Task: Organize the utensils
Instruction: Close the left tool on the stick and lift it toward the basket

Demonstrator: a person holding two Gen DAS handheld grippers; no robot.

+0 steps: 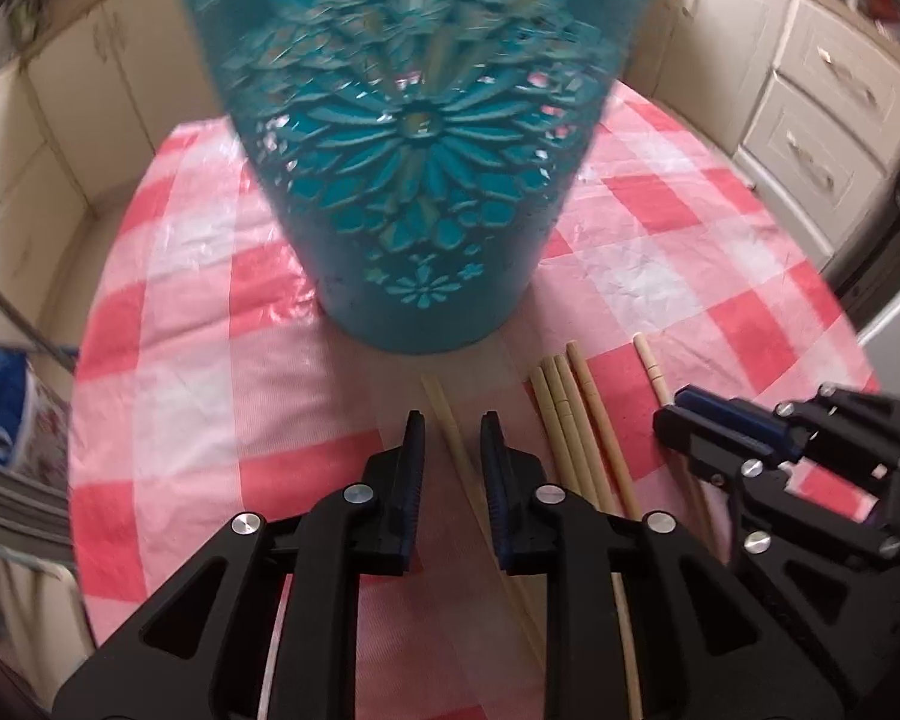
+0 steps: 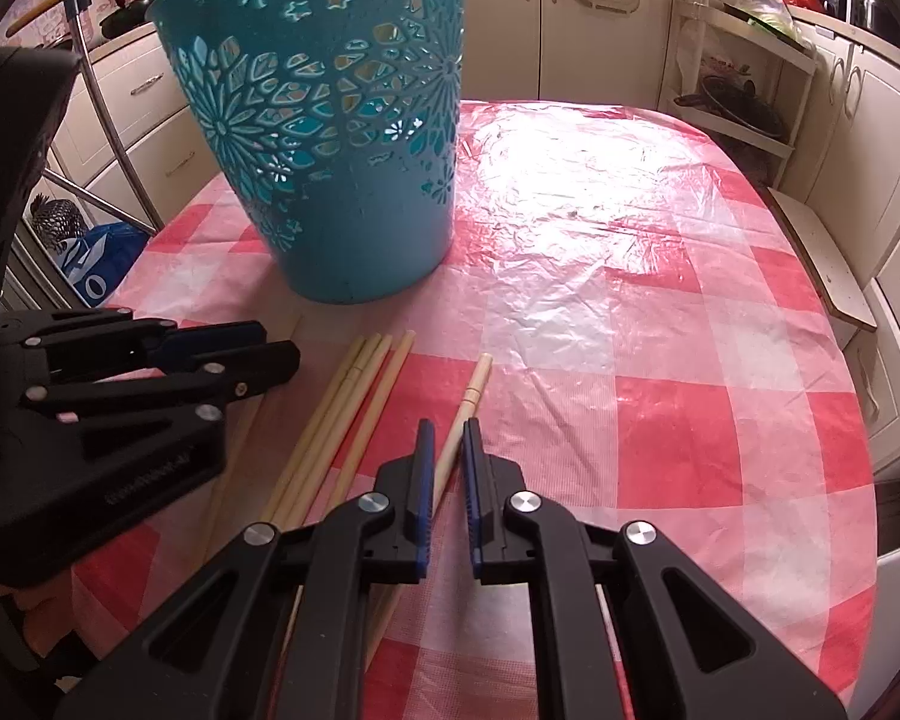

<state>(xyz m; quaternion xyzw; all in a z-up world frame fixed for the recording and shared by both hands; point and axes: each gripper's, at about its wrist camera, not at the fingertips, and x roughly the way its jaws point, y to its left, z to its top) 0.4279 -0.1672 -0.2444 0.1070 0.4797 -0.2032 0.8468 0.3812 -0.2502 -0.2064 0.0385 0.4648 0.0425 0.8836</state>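
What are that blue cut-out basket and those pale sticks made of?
Basket: likely moulded plastic, teal, with a soft sheen and clean pierced flower patterns. Sticks: seemingly bamboo or light wood, matte and unpainted, pale tan, with turned grooves near the ends.

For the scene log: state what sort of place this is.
Most likely a home kitchen: cream cabinets and drawers line the walls, a shelf holding a pan stands by them, and chopsticks lie on a checked tablecloth.

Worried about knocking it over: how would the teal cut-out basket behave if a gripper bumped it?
The teal basket is tall, its base narrower than its rim, so it probably tips easily. Its pierced plastic walls suggest it is light and might slide on the glossy table cover.
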